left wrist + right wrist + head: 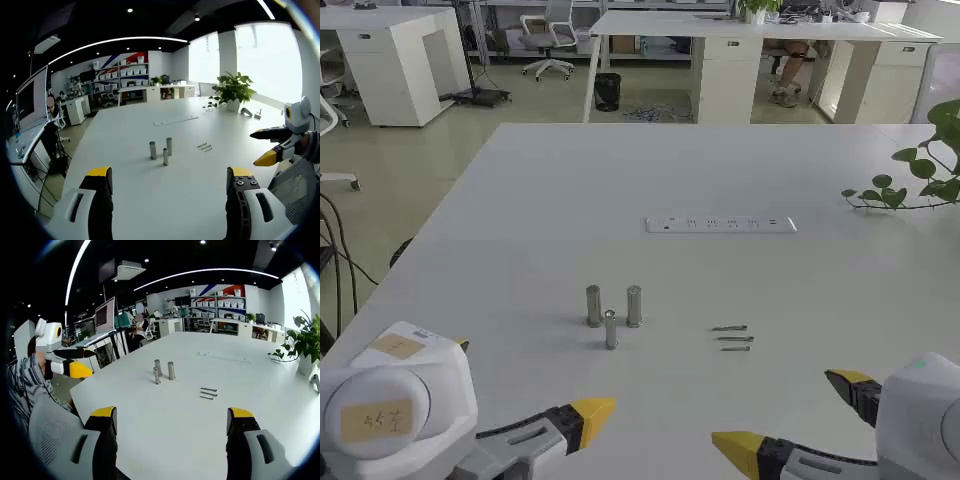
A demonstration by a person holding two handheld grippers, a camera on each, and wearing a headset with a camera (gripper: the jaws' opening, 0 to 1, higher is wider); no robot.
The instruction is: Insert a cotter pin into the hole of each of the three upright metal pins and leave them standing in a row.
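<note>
A: Item one, tongs. How are they standing?

B: Left gripper (170,173): jaws gaping wide, carrying nothing, hovering over the near edge of the white table (500,300). Right gripper (790,412): likewise spread wide and carrying nothing, hovering at the near right.

A: Task stock, and where is it sitting?

B: Metal pins (611,328), count three, all standing upright near mid-table in a tight triangle, two behind and one in front between them, so not yet forming a row. Cotter pins (735,339), count three, lying flat and parallel, one behind another, to the right of the metal pins and apart from them. None is sitting in a hole. The holes themselves are too small to make out.

A: Other stock?

B: Power strip (720,225), count one, lying farther back. Plant (920,170), count one, trailing in at the right edge.

A: Hazards?

B: In my judgement, the cotter pins are lying so thin and flat that the jaws may be skidding them away instead of pinching them. The metal pins are standing close together and unsecured, so a jaw reaching for one may be toppling its neighbour. A sideways push during insertion may be tipping the pin being held.
</note>
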